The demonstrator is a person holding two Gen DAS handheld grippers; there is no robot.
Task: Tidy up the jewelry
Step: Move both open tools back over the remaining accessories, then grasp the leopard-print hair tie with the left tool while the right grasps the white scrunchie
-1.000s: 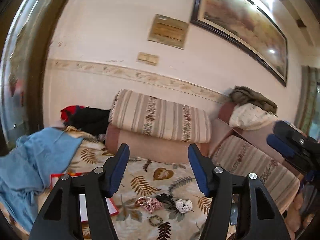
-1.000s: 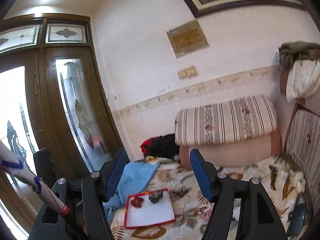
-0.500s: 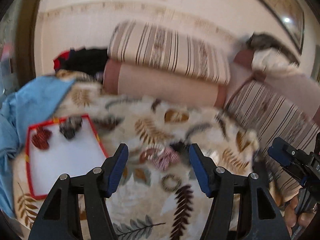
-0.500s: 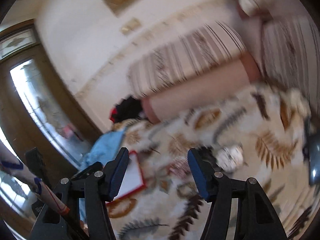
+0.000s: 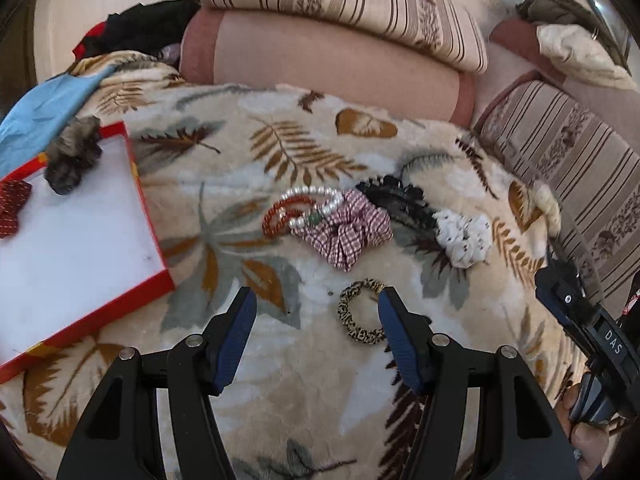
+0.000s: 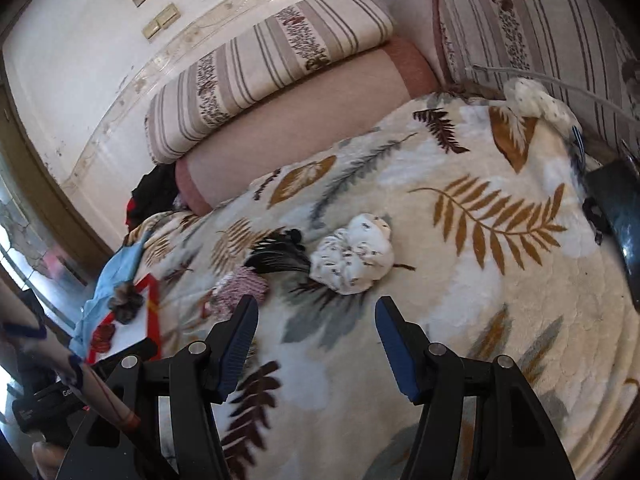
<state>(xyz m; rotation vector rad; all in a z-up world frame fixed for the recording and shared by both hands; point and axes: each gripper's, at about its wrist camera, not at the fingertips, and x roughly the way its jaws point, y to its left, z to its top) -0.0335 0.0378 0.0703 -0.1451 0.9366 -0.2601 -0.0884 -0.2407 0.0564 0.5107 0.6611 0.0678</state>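
Both grippers have dropped toward the leaf-print blanket (image 5: 280,360); left gripper (image 5: 314,336) and right gripper (image 6: 316,344) gape empty, the right's jaws having just narrowed slightly. Apparently 2 pieces sit in the red-rimmed white tray (image 5: 72,236); pearl bracelet (image 5: 320,200), scrunchies and leopard-print hair tie (image 5: 356,316) wait outside.

On the blanket (image 5: 248,360), the box (image 5: 72,240) is set at the left, with two scrunchies (image 5: 70,156) laid in its far corner. Bracelets (image 5: 296,208) and a checked scrunchie (image 5: 352,232) are gathered at the centre, a hair claw (image 5: 396,200) and a second scrunchie (image 5: 464,236) to their right, and a hair tie (image 5: 352,316) nearer.

Open blanket in front, clutter mid-bed

Bare blanket (image 5: 304,380) near both grippers; leopard hair tie (image 5: 356,316), checked scrunchie (image 5: 348,232), black claw clip (image 5: 396,200), white scrunchie (image 6: 352,260) crowd the middle; red-rimmed box (image 5: 148,208) flanks left.
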